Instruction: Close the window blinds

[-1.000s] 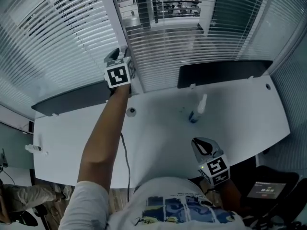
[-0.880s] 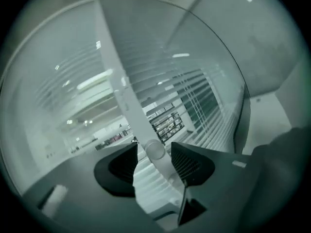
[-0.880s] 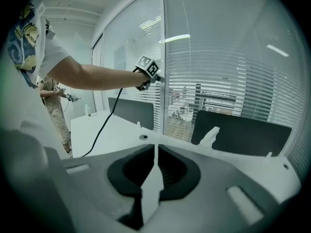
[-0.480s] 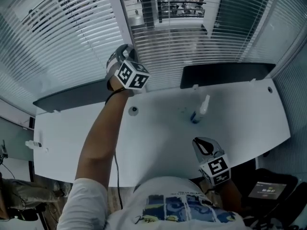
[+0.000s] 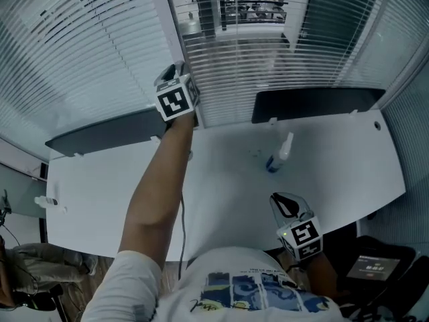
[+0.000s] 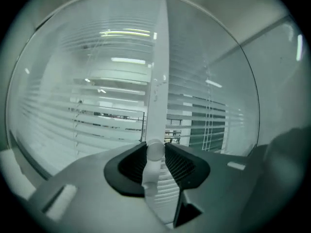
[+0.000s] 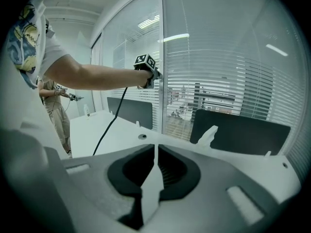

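White wand (image 6: 154, 153) being clamped; blinds (image 5: 234, 52) not yet closed.
Left gripper (image 6: 155, 147) jaws are pinching the wand beside the open slats; right gripper (image 7: 155, 154) is idling, jaws together, at the bench (image 5: 221, 180) edge.

Your work surface is a white desk (image 5: 228, 193). Two dark partition screens stand along its far edge with a gap between them, the left screen (image 5: 100, 134) and the right screen (image 5: 315, 104). Small white clips (image 5: 271, 121) sit at the foot of the screens. A white spray bottle (image 5: 278, 154) with a blue base stands upright right of centre, near the right screen but apart from it. A round cable port (image 7: 142, 136) is set into the top, left of centre. A small white object (image 5: 48, 207) rests at the desk's left end; it is too small to identify.
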{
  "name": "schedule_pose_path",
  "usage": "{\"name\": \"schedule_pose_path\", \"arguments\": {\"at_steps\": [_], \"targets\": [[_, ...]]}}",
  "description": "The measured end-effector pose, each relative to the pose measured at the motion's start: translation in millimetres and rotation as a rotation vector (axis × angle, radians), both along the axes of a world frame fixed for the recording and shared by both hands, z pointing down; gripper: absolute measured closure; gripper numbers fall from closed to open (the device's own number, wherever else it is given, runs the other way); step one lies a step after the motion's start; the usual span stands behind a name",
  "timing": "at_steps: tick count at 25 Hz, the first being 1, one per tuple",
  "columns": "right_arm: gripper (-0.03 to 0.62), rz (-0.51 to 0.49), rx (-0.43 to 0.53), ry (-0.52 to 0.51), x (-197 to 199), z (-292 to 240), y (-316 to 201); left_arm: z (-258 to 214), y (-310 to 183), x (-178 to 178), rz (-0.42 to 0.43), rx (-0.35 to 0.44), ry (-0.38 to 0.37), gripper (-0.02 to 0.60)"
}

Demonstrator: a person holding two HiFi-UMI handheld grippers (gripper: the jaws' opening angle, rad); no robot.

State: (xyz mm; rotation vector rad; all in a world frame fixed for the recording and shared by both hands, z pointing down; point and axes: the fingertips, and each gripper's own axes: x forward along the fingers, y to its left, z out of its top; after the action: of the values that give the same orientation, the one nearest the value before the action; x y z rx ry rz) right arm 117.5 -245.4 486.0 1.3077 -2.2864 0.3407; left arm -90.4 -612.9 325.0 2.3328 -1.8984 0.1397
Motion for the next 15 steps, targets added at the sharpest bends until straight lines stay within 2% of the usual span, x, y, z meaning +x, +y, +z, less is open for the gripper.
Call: {"name": "schedule_pose_path", "arguments": {"at_steps": [4, 10, 12, 13, 14, 15], "targets": [[0.579, 0.008, 0.001, -0.001, 1.9, -0.4, -0.7, 2.6, 0.0, -2.1, 0.006, -0.011, 0.112, 0.456], [0.579, -0.001, 0.003, -0.006, -0.8, -0.1, -0.6, 6.3, -0.1, -5.8, 0.034, -0.044, 0.510, 0.456], [0.579, -0.002, 0.002, -0.005, -1.1, -0.6, -0.8, 6.7, -0.4, -7.1, 0.041, -0.056, 0.594, 0.456], [0.579, -0.002, 0.002, -0.005, -0.9, -0.8, -0.8, 6.7, -0.3, -7.2, 0.046, -0.060, 0.600, 0.456], [0.579, -0.002, 0.003, -0.005, -0.9, -1.1, -0.8, 6.6, 0.0, -6.6, 0.051, -0.061, 0.567, 0.456], [0.579, -0.002, 0.004, -0.006, -1.0, -1.5, -0.9, 6.2, 0.5, -5.8, 0.055, -0.058, 0.493, 0.451]]}}
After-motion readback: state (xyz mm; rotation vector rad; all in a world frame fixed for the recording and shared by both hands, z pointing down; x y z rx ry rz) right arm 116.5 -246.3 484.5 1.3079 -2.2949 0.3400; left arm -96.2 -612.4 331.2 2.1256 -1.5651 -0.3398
